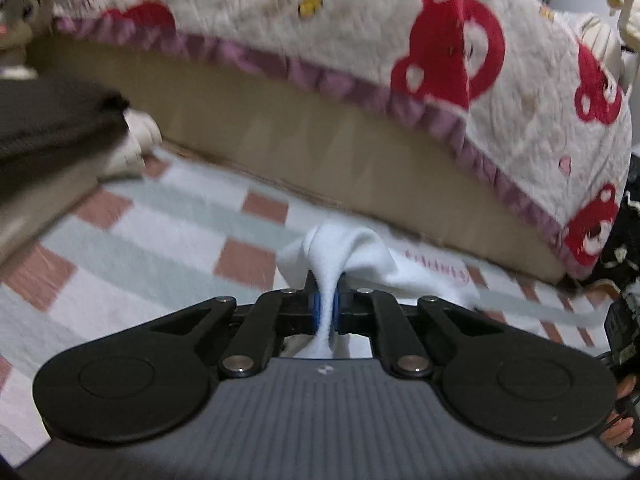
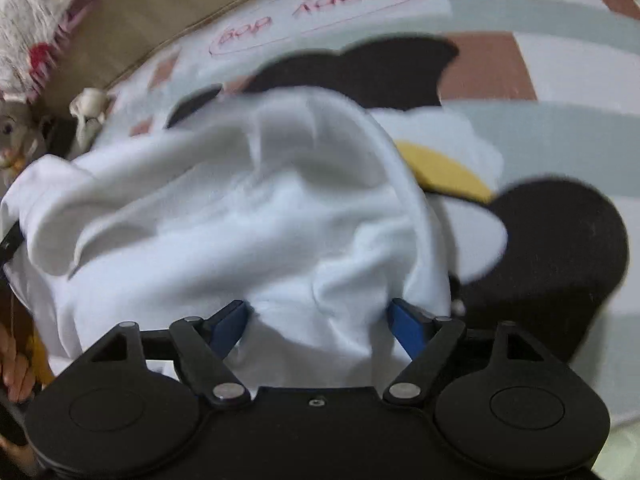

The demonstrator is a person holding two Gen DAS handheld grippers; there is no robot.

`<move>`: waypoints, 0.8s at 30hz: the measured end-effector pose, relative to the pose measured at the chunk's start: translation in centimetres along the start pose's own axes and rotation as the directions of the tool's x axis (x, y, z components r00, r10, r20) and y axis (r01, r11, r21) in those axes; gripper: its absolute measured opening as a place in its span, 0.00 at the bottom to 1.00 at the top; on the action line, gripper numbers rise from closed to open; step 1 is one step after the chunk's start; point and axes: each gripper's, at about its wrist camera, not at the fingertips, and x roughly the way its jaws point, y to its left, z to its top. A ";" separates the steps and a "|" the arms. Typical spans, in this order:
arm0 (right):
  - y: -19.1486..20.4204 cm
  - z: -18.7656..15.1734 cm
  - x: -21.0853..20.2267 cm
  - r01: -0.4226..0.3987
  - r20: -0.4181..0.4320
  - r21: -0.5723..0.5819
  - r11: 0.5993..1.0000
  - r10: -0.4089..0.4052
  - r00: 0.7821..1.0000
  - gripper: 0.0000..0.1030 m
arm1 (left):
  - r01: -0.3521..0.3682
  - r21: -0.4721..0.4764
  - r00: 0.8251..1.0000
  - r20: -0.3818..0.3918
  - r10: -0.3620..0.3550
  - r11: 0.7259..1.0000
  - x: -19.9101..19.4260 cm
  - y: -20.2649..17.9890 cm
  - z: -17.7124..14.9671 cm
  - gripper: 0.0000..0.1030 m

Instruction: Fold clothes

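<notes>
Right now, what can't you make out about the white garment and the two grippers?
- Left wrist view: white garment mostly hidden behind the left gripper; type unclear.
- Right wrist view: right gripper jaws apart, cloth between; contact blurred.
- Garment's lower edge hidden by the gripper body.

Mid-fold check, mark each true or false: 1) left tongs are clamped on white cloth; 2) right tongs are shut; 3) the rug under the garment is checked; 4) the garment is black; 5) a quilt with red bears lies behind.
1) True: the left tongs pinch a fold of the white garment.
2) False: the right tongs stand open, cloth bunched between the fingers.
3) True: the checked rug shows pink squares.
4) False: it is white; black shapes are printed on the rug.
5) True: the bear quilt.
</notes>
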 end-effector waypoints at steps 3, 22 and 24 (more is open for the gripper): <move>1.4 -0.6 -2.6 0.014 0.133 -0.089 0.996 -0.002 0.991 0.11 | -0.051 0.043 0.998 0.030 0.050 0.998 -1.0 0.1 0.5 0.05; 12.5 -1.5 -26.4 0.292 0.780 -0.443 0.848 0.204 0.592 0.06 | 0.156 -0.018 0.844 0.522 -0.123 0.988 -19.2 -3.3 10.0 0.04; 12.6 -1.2 -27.5 0.437 0.855 -0.344 0.831 0.084 0.512 0.06 | 0.269 -0.018 0.870 0.434 -0.235 0.963 -18.2 -3.9 9.5 0.06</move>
